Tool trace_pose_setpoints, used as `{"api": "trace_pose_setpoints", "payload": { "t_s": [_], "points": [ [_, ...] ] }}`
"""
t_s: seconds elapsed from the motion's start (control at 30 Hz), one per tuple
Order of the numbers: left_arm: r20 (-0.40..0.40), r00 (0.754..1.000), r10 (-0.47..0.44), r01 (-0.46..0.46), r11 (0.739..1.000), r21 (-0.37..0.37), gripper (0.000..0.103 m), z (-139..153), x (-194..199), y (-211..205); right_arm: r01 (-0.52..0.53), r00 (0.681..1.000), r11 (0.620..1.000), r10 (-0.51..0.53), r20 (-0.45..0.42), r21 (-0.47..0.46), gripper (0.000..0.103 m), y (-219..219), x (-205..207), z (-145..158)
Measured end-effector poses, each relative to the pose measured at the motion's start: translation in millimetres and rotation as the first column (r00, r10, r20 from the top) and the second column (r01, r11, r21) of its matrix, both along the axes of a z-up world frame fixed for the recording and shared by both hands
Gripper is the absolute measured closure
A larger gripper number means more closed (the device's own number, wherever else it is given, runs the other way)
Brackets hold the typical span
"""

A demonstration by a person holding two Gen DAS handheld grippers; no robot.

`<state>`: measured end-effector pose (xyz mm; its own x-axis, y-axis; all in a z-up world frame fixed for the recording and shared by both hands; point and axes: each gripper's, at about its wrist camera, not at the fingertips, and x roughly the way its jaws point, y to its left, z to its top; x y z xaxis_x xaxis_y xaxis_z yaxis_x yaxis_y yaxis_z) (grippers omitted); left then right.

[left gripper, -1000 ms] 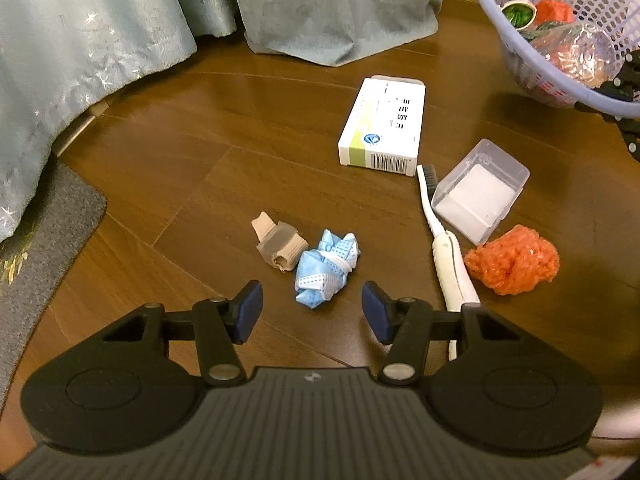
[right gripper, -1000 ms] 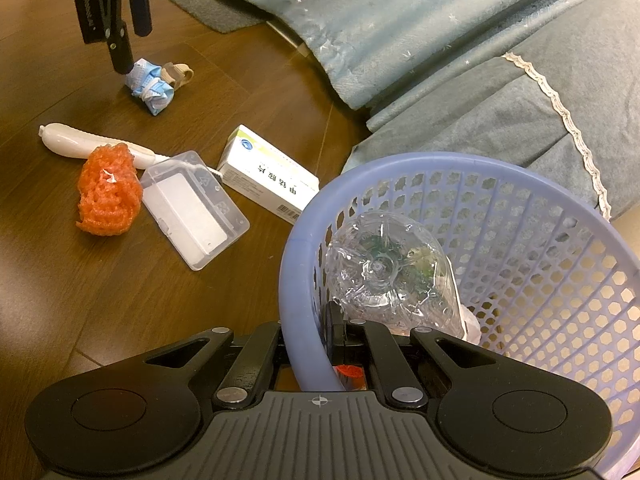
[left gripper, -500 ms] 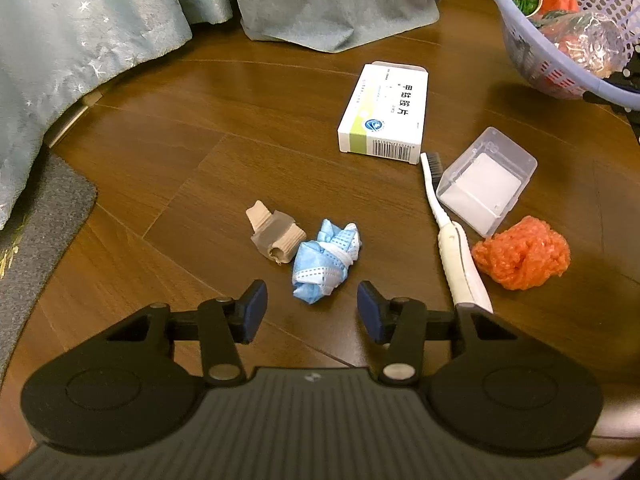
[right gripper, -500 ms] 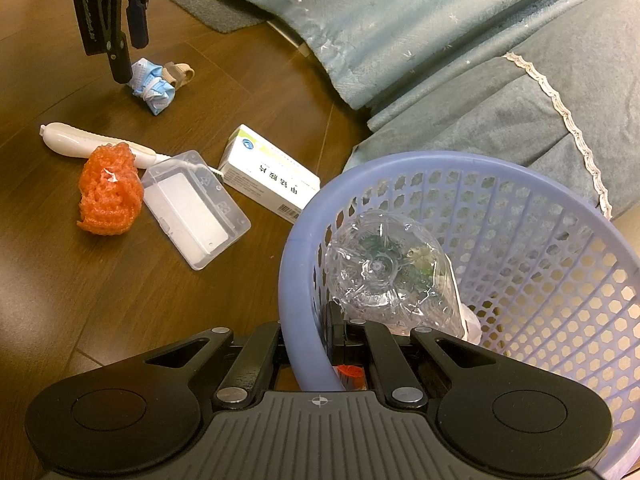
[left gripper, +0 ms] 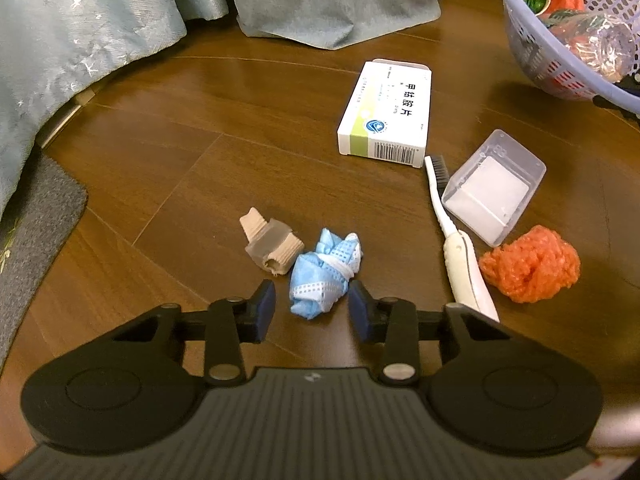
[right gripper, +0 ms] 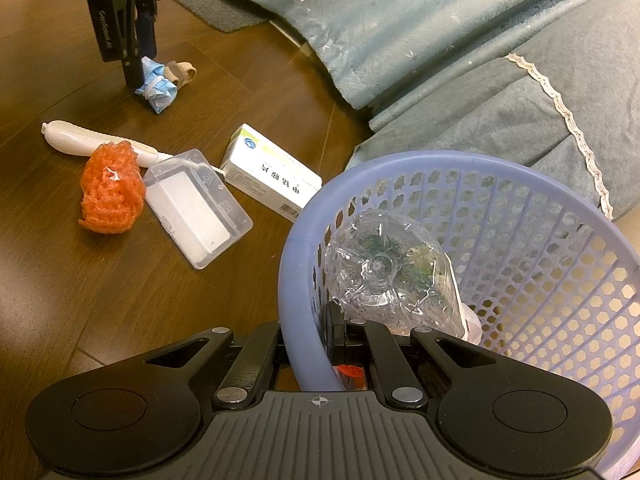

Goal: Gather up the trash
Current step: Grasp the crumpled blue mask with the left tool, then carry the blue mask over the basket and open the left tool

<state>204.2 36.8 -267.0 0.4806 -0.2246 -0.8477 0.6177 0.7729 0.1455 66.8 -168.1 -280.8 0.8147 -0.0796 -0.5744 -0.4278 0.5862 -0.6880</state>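
Lower frame: black right gripper [right gripper: 306, 344], jaws clamped on the rim of a lavender perforated plastic basket [right gripper: 540, 248] holding a crushed clear plastic bottle [right gripper: 384, 276]. Left, on the brown wood floor [right gripper: 100, 288]: orange mesh wad [right gripper: 110, 190], clear plastic case [right gripper: 196, 208], white cardboard box [right gripper: 272, 182], white toothbrush [right gripper: 80, 140]. Upper left: black left gripper [right gripper: 138, 64] straddling a crumpled blue face mask [right gripper: 160, 88], its jaws closing.

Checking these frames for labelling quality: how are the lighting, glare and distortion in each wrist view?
Left wrist view: warm, dim indoor light, sharp focus, fisheye bending the wooden floor boards, dark corners; soft sheen near the white box. Right wrist view: same warm cast, basket rim curved by the lens, bright highlights on the crushed clear bottle, floor darkening toward the left edge.
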Motion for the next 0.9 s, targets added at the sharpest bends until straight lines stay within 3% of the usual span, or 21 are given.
{"api": "trace_pose_setpoints", "payload": {
  "t_s": [0.03,0.27,0.57,0.9],
  "points": [
    [-0.004,1.0,0.0,0.0,1.0,0.003,0.079,-1,2,-1,0.0,1.0,1.0,0.0,0.0,0.0,0.102,0,0,0],
    [-0.024,0.999,0.031,-0.031,1.0,0.004,0.085,0,6,-1,0.0,1.0,1.0,0.0,0.0,0.001,0.102,0,0,0],
    [-0.024,0.999,0.039,-0.04,0.999,-0.026,0.087,13,2,-3,0.0,1.0,1.0,0.0,0.0,0.0,0.102,0,0,0],
    [0.037,0.999,-0.001,0.005,0.994,-0.108,0.087,54,-9,-23,0.0,1.0,1.0,0.0,0.0,0.001,0.102,0,0,0]
  ]
}}
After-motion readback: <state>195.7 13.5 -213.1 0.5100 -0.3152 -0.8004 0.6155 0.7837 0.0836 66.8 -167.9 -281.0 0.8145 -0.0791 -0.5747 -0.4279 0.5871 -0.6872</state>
